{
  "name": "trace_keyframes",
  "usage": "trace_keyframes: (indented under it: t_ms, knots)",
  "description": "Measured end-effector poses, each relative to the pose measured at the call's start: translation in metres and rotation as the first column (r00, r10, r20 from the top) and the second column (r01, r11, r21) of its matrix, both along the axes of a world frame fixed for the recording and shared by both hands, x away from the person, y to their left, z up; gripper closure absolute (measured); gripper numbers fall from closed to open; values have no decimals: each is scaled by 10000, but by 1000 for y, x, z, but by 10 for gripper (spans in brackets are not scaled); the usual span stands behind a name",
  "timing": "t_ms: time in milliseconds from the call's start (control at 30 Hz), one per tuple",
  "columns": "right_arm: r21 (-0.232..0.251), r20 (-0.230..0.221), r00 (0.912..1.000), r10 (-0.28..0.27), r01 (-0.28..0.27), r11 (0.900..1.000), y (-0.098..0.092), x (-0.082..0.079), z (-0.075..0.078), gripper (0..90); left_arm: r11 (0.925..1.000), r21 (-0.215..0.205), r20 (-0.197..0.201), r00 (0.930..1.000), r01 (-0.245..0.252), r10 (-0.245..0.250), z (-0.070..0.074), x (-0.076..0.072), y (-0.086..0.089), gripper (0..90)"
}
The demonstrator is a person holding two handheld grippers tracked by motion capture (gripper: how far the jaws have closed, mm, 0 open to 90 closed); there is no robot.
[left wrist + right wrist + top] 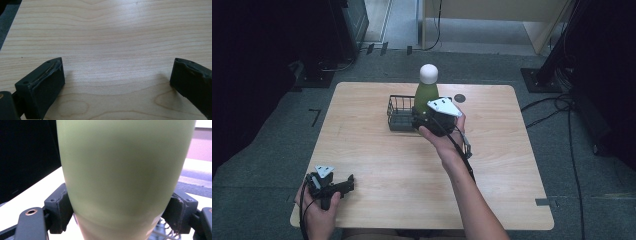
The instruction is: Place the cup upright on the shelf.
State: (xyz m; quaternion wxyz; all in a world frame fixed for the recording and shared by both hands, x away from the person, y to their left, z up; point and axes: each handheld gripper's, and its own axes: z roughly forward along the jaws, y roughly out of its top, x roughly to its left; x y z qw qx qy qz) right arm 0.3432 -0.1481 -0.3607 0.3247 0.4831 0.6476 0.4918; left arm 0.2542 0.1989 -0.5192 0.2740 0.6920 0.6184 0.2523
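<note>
Green bottle with rounded white cap, clamped by right gripper, beside black wire basket, left gripper spread wide over woodgrain table

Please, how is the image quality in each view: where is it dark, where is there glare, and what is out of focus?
High view: the table is evenly lit, the surroundings very dark. Left gripper view: pale glare across the upper wood, soft shadows beside the left gripper. Right gripper view: the green bottle is very close and blurred, with a bright, washed-out background at right.

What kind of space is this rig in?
Likely a lab or recording room: a lone wooden table on grey carpet, tape marks on the floor, loose cables and dark stands around it.
</note>
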Motion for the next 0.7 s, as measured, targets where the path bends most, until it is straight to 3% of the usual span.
trace_keyframes:
  t_ms: [400,533,700]
  knots:
    - [165,310,9975,-639,634,9979,-22,24,24,205,10000,-13,22,10000,-22,23,0,0,0,0]
    - [440,432,9963,-743,724,9964,-29,35,26,205,10000,-3,9,10000,-9,9,0,0,0,0]
    - [302,395,9940,-1017,1006,9945,-33,49,23,205,10000,3,8,10000,-2,2,0,0,0,0]
